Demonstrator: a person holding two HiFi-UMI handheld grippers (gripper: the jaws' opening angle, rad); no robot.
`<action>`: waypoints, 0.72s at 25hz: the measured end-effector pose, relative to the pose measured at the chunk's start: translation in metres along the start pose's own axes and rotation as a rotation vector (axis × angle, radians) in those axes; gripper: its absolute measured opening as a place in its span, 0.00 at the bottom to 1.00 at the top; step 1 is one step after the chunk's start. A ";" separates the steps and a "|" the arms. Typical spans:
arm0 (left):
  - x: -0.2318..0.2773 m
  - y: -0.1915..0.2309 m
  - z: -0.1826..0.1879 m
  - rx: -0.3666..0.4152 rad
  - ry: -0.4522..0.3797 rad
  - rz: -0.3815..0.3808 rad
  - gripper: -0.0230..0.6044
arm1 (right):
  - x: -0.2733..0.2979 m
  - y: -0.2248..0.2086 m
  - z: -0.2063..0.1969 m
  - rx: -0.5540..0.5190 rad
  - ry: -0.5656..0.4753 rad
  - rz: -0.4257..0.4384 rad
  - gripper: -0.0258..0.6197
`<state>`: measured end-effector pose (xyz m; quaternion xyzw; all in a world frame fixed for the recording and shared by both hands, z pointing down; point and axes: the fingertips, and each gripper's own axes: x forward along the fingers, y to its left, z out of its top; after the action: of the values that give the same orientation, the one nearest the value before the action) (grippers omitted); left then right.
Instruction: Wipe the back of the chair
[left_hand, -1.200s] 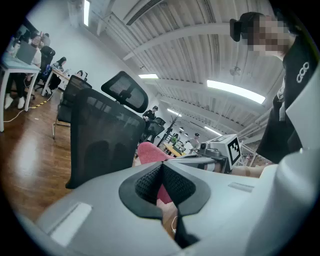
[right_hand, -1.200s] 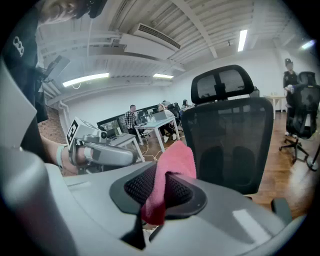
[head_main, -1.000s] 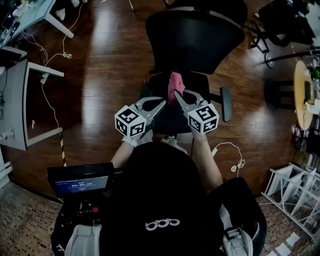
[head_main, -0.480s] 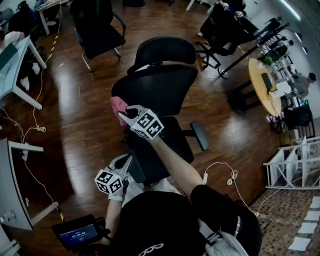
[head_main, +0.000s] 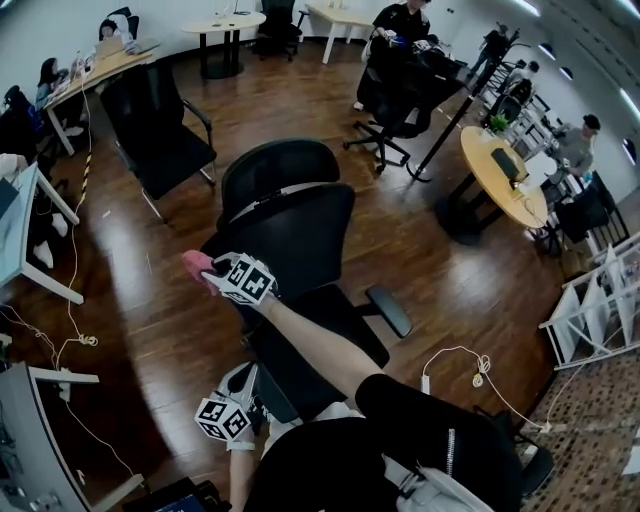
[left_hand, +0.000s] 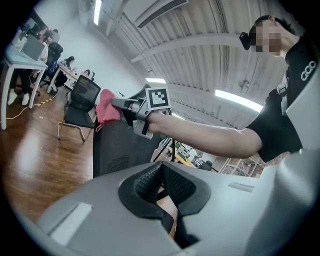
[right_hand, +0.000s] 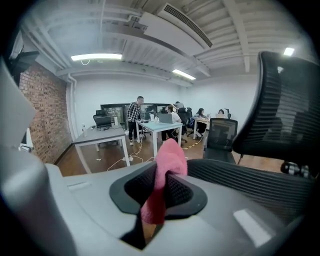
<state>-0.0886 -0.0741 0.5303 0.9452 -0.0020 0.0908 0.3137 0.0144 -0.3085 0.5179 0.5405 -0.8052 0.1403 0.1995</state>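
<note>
Your right gripper (right_hand: 162, 192) is clamped on the pink cloth (right_hand: 167, 160). Your left gripper (left_hand: 162, 182) has its jaws together on nothing and sits low, near your body. The cloth is at the left edge of the chair back (head_main: 300, 225), so the mesh panel extends to its right. Contact cannot be confirmed. The right gripper is nearer, so the wipe should run rightward.

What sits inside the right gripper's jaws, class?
A pink cloth is pinched in the right gripper, one end sticking up, the other hanging down. The stretch between the pads is covered.
</note>
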 end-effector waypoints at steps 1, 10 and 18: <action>0.003 -0.001 0.000 0.002 0.001 0.001 0.02 | 0.001 -0.005 -0.004 0.009 0.001 -0.006 0.10; 0.027 -0.005 -0.005 0.002 0.027 0.019 0.02 | -0.010 -0.049 -0.021 0.065 -0.017 -0.071 0.10; 0.052 -0.013 -0.004 0.022 0.044 0.010 0.02 | -0.048 -0.101 -0.048 0.123 -0.008 -0.152 0.10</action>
<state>-0.0374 -0.0585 0.5340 0.9463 0.0014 0.1132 0.3027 0.1324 -0.2868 0.5382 0.6118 -0.7525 0.1717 0.1729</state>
